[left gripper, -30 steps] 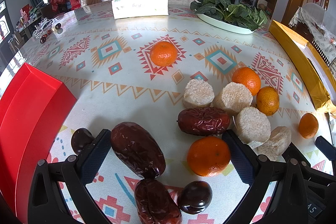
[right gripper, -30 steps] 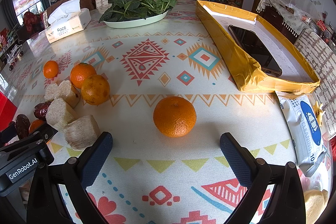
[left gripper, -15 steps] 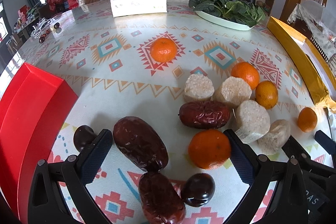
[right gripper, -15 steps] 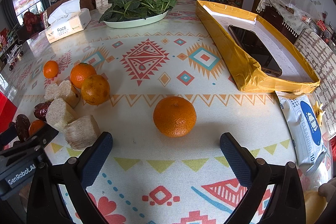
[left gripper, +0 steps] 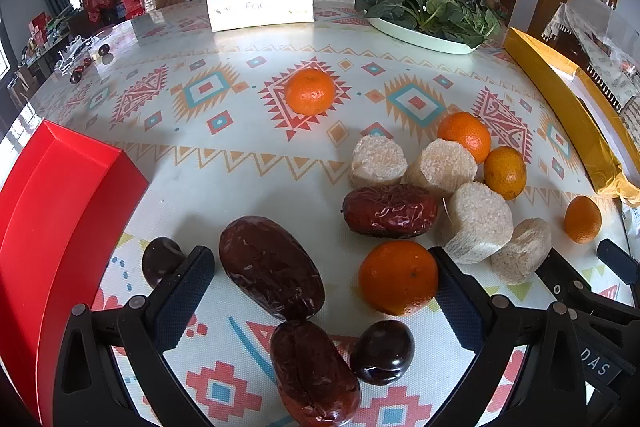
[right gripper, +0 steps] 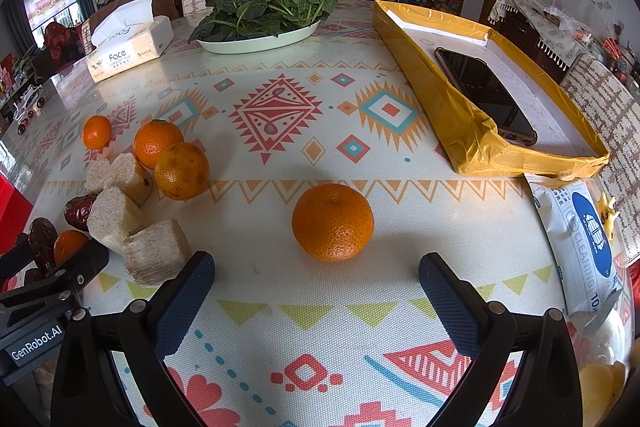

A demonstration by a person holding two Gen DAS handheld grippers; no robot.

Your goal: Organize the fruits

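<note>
My left gripper [left gripper: 320, 291] is open over the patterned tablecloth. Between its fingers lie a big dark red date [left gripper: 272, 267], a mandarin [left gripper: 398, 277], a second date [left gripper: 314, 375] and a dark round fruit [left gripper: 382, 351]. Another dark fruit [left gripper: 160, 259] sits just left of the left finger. A wrinkled date [left gripper: 390, 211] and several pale cut cane pieces [left gripper: 474, 223] lie beyond. My right gripper [right gripper: 316, 299] is open and empty, with a mandarin [right gripper: 332, 221] just ahead of it. More mandarins [right gripper: 182, 171] lie at the left.
A red box [left gripper: 56, 211] stands at the left. A yellow tray [right gripper: 464, 123] holding a phone [right gripper: 484, 95] stands at the right, with a wipes pack [right gripper: 576, 243] beside it. A tissue pack [left gripper: 260, 1] and a plate of greens [left gripper: 428, 15] stand at the back.
My left gripper has drawn back a little, so more of the near date and dark fruit show. The right gripper has not moved.
</note>
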